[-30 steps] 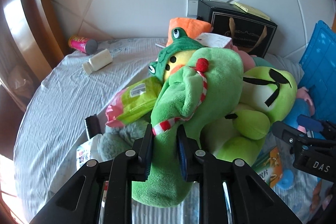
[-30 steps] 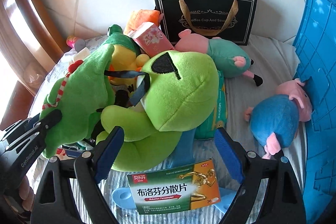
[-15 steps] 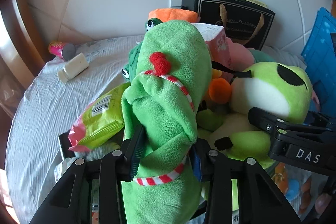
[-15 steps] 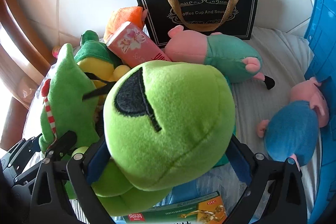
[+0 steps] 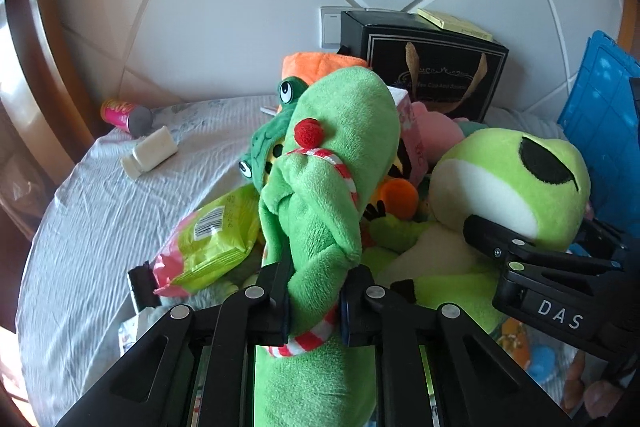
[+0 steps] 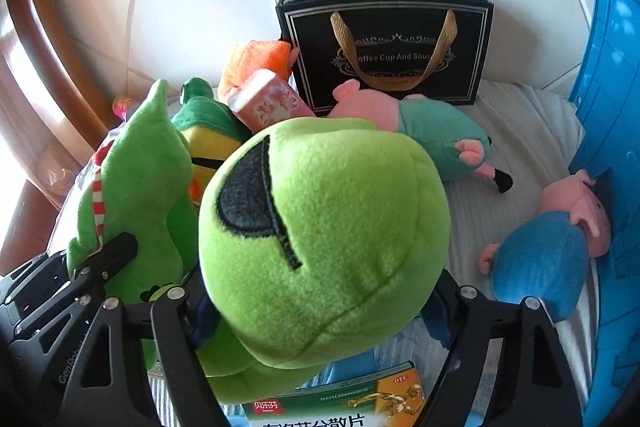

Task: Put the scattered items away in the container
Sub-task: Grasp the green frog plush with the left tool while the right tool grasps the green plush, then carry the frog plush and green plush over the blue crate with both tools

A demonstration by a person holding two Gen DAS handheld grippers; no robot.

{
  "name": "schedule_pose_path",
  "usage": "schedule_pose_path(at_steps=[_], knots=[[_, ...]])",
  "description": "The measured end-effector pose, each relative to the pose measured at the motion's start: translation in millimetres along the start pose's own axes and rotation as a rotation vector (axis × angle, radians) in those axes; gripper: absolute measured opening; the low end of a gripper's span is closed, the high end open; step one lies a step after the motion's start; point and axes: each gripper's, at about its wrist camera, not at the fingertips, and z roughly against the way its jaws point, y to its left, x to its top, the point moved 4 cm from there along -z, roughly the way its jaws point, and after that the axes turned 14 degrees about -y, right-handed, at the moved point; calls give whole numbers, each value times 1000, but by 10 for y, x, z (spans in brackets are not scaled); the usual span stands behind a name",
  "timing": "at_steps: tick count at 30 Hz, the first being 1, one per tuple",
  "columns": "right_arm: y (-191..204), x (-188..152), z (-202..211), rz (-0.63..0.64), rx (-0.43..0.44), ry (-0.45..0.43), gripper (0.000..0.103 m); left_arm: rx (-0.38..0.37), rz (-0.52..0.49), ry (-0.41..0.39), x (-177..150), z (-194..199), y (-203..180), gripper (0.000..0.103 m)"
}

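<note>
My left gripper [image 5: 316,279] is shut on a long green plush toy [image 5: 340,155] with a red-and-white ribbon, which stands upright between its pads. A lime-green frog plush [image 6: 320,227] with black eye patches fills my right gripper [image 6: 318,311]. Its jaws are closing, and the blue pads press on both sides of the frog's head. In the left wrist view the frog plush [image 5: 508,187] sits to the right, with one right finger [image 5: 492,239] against its face. A blue plastic crate [image 6: 608,107] stands at the right edge.
On the white sheet [image 5: 100,227] lie a teal-dressed pig plush [image 6: 420,131], a blue pig plush [image 6: 540,267], a pink tissue pack [image 6: 272,103], a snack packet [image 5: 212,243], a white bottle [image 5: 152,151] and a pink can [image 5: 124,113]. A black gift bag [image 6: 384,47] stands behind. A medicine box [image 6: 340,403] lies near.
The green plush has risen upright in the left gripper, whose jaws opened briefly and clamped again. The right gripper moved forward around the frog's head and closed in on it.
</note>
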Motion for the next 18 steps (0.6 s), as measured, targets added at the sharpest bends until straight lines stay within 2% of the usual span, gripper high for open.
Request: schedule_pose_path(at_steps=[11,18], knots=[[191,336,1109,40,-10,-177,80,-6,-10,-145,270,1011,-23,16],[269,460,1897,64,-57,-290,80,-15,-12,-224,340,1630,-65,16]])
